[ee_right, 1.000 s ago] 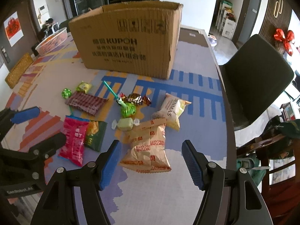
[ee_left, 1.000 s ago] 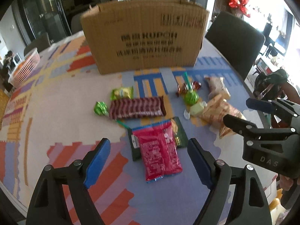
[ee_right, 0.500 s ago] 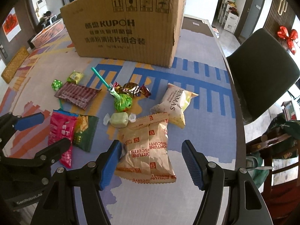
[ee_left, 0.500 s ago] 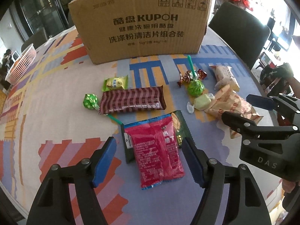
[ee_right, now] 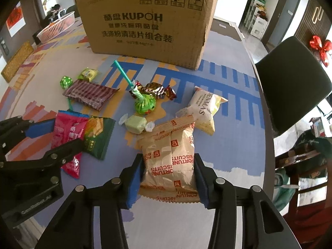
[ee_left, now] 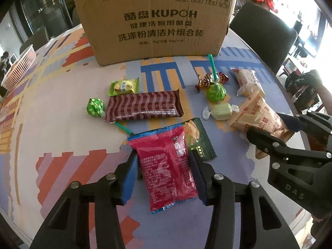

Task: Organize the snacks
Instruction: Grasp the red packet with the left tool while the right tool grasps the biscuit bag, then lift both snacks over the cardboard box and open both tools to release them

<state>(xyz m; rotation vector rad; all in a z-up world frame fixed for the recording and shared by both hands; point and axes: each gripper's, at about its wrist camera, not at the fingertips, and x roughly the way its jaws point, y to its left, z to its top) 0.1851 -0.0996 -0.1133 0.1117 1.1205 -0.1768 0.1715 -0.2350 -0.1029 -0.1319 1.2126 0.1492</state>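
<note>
Your left gripper [ee_left: 164, 174] sits low in the frame, its blue fingers [ee_left: 129, 176] closing on the sides of the red snack packet [ee_left: 166, 166] that lies on the patterned table [ee_left: 62, 103], overlapping a green packet [ee_left: 199, 139]. Your right gripper [ee_right: 169, 178], also at lower centre of its view, closes its fingers [ee_right: 134, 178] against the edges of the tan biscuit bag [ee_right: 170, 157]. The cardboard box [ee_left: 155, 20] stands at the top, with candies scattered between.
</note>
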